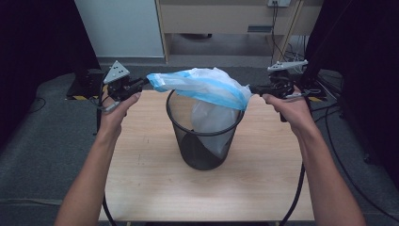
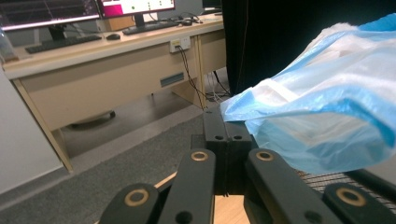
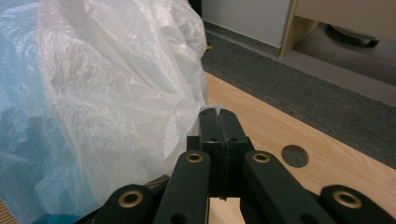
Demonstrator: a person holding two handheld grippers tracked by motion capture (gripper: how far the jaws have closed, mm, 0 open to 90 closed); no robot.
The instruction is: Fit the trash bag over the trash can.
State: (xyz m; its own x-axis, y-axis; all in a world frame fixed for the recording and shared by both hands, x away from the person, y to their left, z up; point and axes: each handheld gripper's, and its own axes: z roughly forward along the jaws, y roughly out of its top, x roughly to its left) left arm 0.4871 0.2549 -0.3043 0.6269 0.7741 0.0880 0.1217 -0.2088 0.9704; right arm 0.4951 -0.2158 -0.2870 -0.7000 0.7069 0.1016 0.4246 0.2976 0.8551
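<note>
- Between the two tools, a blue and white plastic bag (image 1: 202,87) is stretched over the top of a black mesh bin (image 1: 205,141), which stands upright on the wooden worktop (image 1: 141,179).
- The left tool (image 1: 143,84) has its jaws pressed together on the left edge of the bag; in the left gripper view (image 2: 227,126) the blue rim of the bag (image 2: 327,116) comes out from the closed tips and spreads to the right of them.
- The right tool (image 1: 254,88) is also closed, and it pinches the right edge of the bag; in the right gripper view (image 3: 218,116) a small corner of thin film shows at the tips, and the crumpled white plastic (image 3: 102,93) rises on the left of the jaws.
- The lower part of the bag hangs down inside the bin, under the line between the two tools, while the upper part lies above the rim and covers its far side.
- Each tool is gripped by a hand, the left hand (image 1: 117,110) and the right hand (image 1: 291,110), and both are near the far corners of the worktop, one on each side of the bin.
- Behind the tools there is grey floor (image 1: 61,117) and a pale wooden desk (image 2: 116,70) with cables.
- Near the right tool, a round hole (image 3: 294,156) is visible in the worktop (image 3: 327,154).
</note>
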